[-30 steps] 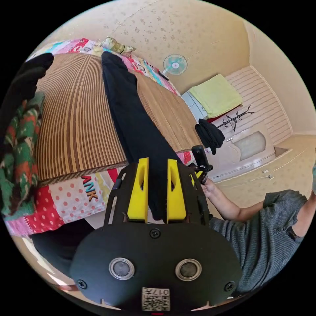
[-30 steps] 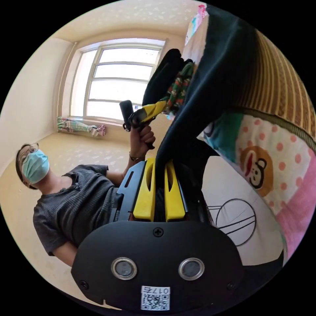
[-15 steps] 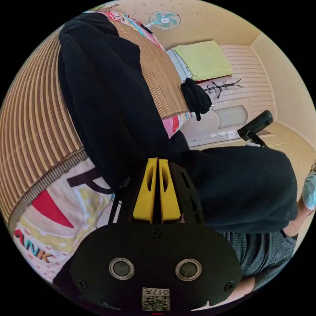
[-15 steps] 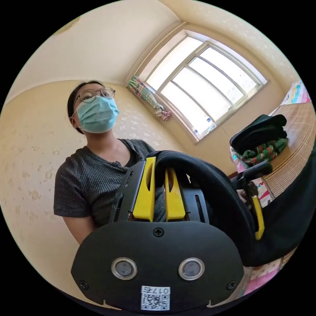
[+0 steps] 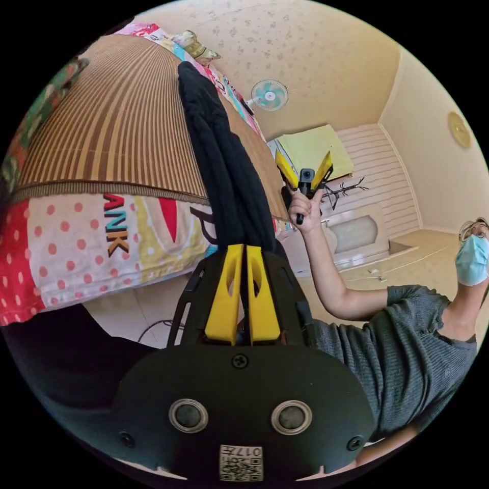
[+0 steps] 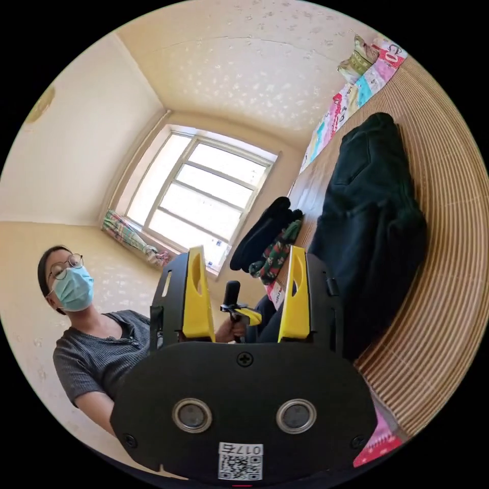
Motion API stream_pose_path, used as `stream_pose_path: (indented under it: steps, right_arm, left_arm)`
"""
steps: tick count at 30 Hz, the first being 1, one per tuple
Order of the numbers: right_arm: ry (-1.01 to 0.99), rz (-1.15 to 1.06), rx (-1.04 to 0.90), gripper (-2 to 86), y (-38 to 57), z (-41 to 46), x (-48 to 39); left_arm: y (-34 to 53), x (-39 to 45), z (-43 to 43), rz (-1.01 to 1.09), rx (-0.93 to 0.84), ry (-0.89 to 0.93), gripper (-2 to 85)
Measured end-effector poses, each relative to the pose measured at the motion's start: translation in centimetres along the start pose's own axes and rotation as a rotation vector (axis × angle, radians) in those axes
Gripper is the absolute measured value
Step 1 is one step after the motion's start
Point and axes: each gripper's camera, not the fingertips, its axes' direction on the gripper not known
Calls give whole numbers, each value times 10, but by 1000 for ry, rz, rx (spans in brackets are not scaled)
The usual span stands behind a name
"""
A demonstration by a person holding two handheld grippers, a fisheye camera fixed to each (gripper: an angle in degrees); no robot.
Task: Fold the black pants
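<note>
Half a second ago the right tool pinched the black pants; now its jaws stand wide apart with nothing between them, held up in the person's hand at about 2 o'clock in the left gripper view. The left tool has its jaws nearly together, gripping the pants' end hanging off the bed's edge. The pants lie doubled on the striped mat covering the bed, running toward 12 o'clock. A pile of dark and green clothes sits beyond them, toward the window.
</note>
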Motion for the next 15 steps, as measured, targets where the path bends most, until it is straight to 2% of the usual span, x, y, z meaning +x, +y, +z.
stream_pose_path:
  steps: [2, 5, 7, 10, 13, 15]
  right_arm:
    - [260, 126, -99, 183, 20, -11, -7]
    - [465, 282, -225, 181, 59, -20, -1]
    - [470, 379, -317, 187, 83, -15, 15]
    - [354, 467, -414, 196, 116, 9, 50]
    - [203, 480, -378, 188, 128, 32, 75]
    - [185, 464, -387, 171, 127, 43, 83]
  left_arm:
    - [13, -2, -16, -9, 35, -8, -7]
    - [28, -3, -27, -23, 53, -22, -6]
    - [31, 0, -27, -16, 57, -18, -4]
    - [23, 10, -16, 9, 40, -8, 1]
    - [2, 30, 2, 56, 1, 2, 15]
    - [-17, 57, 13, 118, -13, 9, 27]
